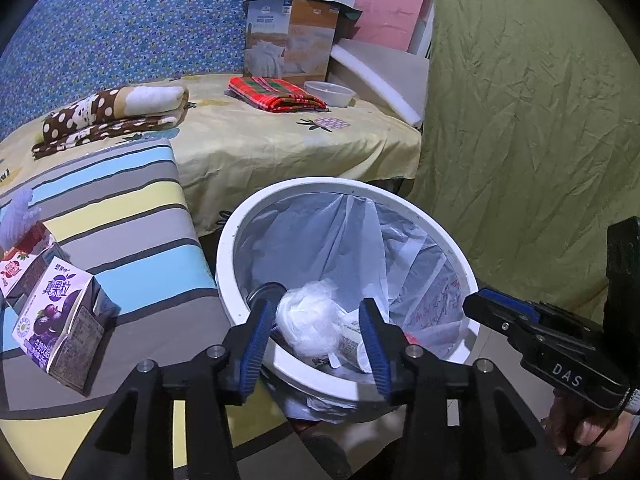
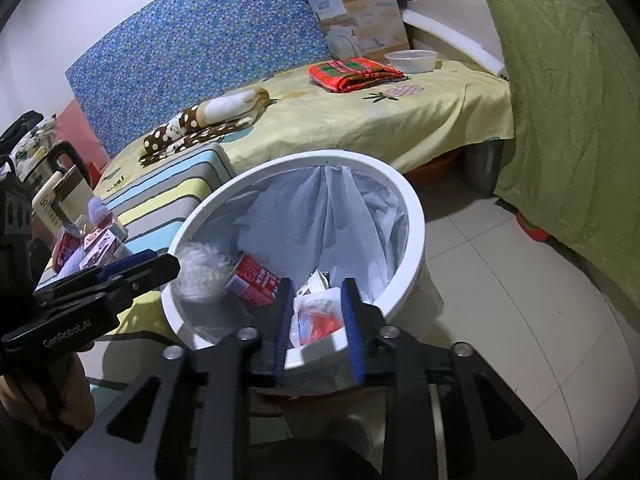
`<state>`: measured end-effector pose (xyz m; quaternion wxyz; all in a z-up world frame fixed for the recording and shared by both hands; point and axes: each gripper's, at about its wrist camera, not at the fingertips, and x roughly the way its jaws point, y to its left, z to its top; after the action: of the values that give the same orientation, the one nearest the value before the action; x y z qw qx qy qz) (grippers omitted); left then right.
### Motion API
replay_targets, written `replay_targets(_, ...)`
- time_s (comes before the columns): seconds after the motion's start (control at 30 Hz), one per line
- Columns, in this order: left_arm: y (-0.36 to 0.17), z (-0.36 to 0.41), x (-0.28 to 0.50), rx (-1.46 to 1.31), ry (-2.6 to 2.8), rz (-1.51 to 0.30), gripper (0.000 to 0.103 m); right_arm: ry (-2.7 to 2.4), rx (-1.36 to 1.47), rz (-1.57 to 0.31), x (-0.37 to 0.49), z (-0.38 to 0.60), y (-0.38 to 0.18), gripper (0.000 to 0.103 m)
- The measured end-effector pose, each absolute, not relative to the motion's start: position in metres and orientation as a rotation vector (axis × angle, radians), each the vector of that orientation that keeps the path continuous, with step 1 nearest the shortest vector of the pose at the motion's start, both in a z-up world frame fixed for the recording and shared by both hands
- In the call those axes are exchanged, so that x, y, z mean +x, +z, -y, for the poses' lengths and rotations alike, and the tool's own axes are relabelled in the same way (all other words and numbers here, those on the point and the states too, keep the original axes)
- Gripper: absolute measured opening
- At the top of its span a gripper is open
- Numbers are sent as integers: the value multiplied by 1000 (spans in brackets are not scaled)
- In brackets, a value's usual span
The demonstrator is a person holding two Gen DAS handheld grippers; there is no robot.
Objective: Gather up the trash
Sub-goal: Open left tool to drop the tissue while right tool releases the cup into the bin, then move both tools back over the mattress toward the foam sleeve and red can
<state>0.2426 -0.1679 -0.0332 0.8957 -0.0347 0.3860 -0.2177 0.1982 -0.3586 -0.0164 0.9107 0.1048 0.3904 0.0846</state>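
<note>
Left wrist view. At 6 o'clock, left tongs (image 1: 318,308), spread wide and pinching nothing, poised above the near rim of a round white plastic bin (image 1: 228,248) lined with a thin pale bag. Between the blue pads but lower, inside the bin, a crumpled white plastic wad (image 1: 308,320), touching neither pad. At 3 o'clock, right tongs (image 1: 474,300) reaching over the bin's right rim, seen side-on, gap unreadable from here. At 9 o'clock, just beside the bin's left rim, the edge of a striped cloth-covered tabletop (image 1: 120,208), with a purple milk carton (image 1: 56,320) standing toward its left, well apart from the bin. At 12 o'clock, a bed under a yellow sheet (image 1: 280,140), only a narrow gap between its hanging edge and the far rim. At 2 o'clock, a crinkled green cloth (image 1: 520,120) close behind the bin.

Right wrist view. At 6 o'clock, right tongs (image 2: 317,288), partly spread over the near rim. Between the pads, a clear plastic bag with red contents (image 2: 316,320), seemingly not squeezed. At 9 o'clock, left tongs (image 2: 172,266) over the left rim, the white wad blurred just past the tips. Next to the wad, inside the bin, a red printed can (image 2: 256,280) lying tilted. From 3 to 5 o'clock, bare white floor tiles (image 2: 500,300): the widest open room.
</note>
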Motion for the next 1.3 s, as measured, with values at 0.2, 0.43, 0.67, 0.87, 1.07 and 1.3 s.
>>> replay_targets(0.2,-28,159,238,-93,-445,-788,47,169,223,-780,194,362,-9,29)
replay_targets(0.43,-20,131,217,-138,-402,-761,47,221,214,-744,186,347,0,29)
replay_targets(0.67,-12,98,190,-152,-327,-728,47,316,200,-725,178,320,7,29)
replay_targets(0.87,-5,66,168,-158,-262,-705,47,399,202,-725,173,296,12,29)
replay_targets(1.07,0,34,149,-169,-190,-681,47,474,179,-722,165,269,19,29)
replay_targets(1.3,-2,-6,131,-197,-93,-671,47,539,150,-720,162,244,24,41)
